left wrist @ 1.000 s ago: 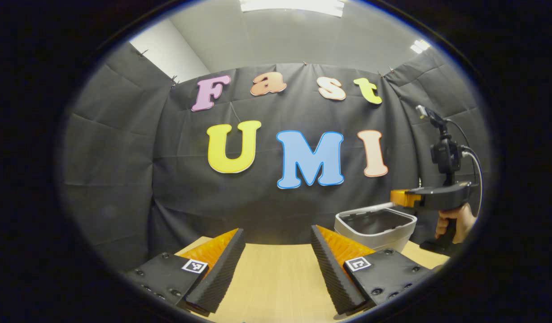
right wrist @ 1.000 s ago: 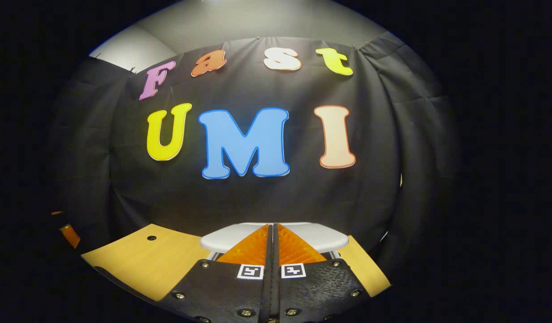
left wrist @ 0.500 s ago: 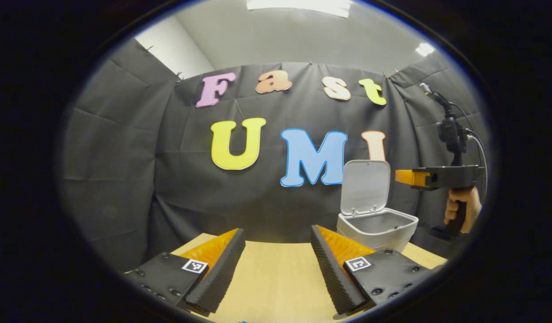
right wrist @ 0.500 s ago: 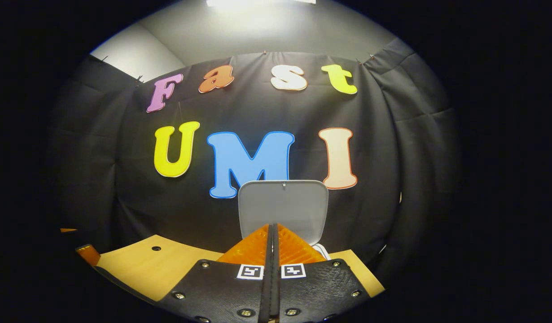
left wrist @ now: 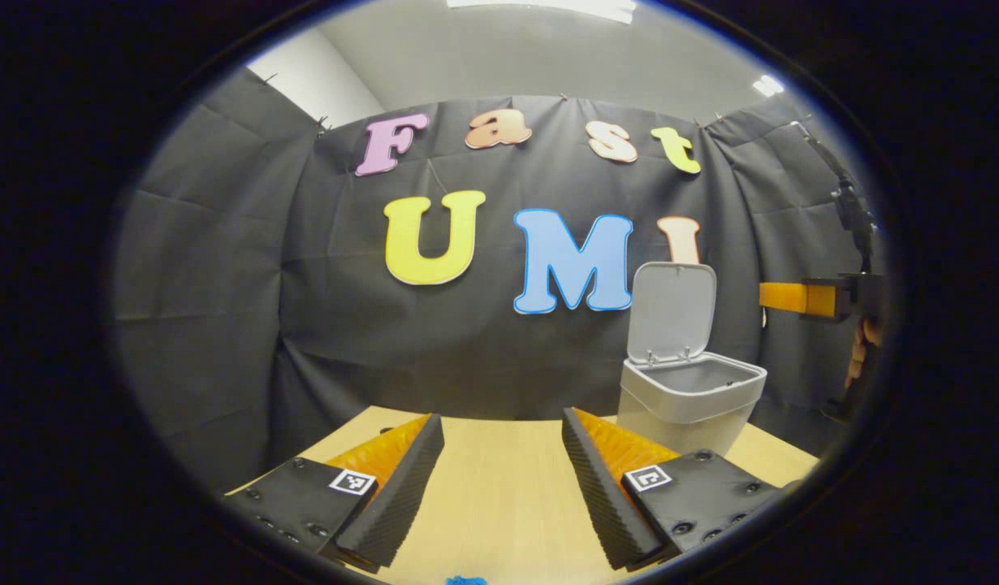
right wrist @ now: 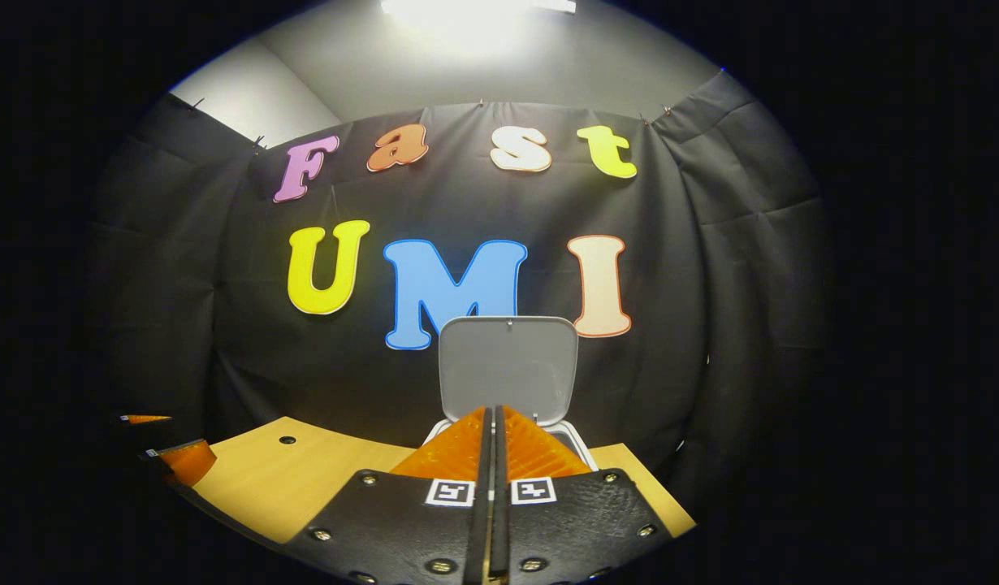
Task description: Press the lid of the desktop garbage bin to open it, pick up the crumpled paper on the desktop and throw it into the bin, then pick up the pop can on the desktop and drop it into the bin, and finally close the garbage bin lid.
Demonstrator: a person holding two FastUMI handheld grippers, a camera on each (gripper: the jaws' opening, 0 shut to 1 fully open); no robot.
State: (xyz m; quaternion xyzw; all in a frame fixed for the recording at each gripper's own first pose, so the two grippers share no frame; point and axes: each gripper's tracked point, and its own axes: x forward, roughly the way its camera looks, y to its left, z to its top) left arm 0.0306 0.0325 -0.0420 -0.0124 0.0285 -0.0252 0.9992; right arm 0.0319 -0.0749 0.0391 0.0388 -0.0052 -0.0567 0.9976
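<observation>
Your desk [left wrist: 499, 496] carries the garbage bin [left wrist: 685, 406] at its far right, lid [left wrist: 672, 310] standing upright. Your left claw [left wrist: 499, 439] gapes empty beside the bin; your right claw [right wrist: 491, 431], fingers pressed together, faces it.

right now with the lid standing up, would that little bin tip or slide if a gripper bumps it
Probably slides easily: the bin looks like thin, light plastic and seems empty inside. The raised lid stands upright at its back edge, likely making it slightly top-heavy toward the rear. The wooden table looks smooth, offering little grip.

left gripper [left wrist: 499, 455]: fingers spread, empty | right gripper [right wrist: 491, 443]: fingers closed together, empty
</observation>
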